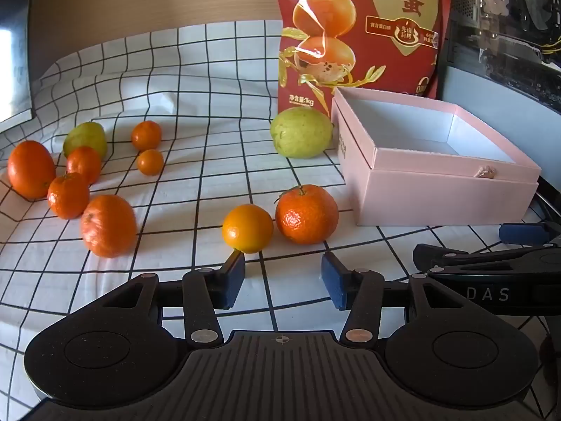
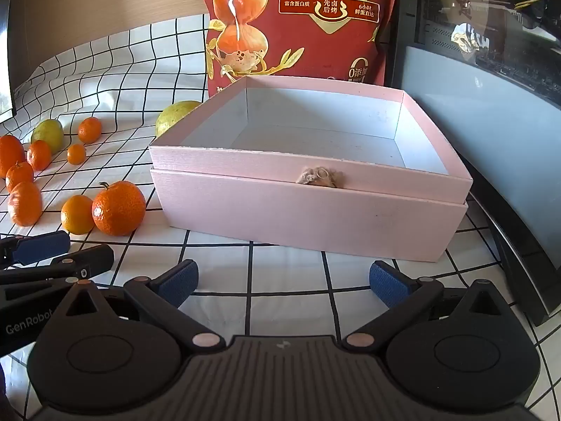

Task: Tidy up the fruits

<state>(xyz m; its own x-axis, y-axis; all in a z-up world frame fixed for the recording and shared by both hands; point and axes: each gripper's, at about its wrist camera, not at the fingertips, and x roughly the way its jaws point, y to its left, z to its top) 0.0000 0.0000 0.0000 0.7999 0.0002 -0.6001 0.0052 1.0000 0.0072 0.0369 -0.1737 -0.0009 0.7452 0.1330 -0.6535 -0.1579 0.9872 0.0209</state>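
pink box [image 2: 308,210] was empty; all fruit lay on the counter [image 1: 196,280] to its left. left hand-held gripper [image 1: 282,273] half open, right hand-held gripper [image 2: 284,279] wide, both empty.

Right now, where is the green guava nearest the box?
In the left wrist view, the guava sits just left of the pink box, in front of the red bag.

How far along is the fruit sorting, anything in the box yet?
Nothing done: the pink box is empty. Nothing in hand: left gripper and right gripper are open, empty. Left aims at the small orange beside the stemmed mandarin. All fruit, including the green guava, remains on the cloth.
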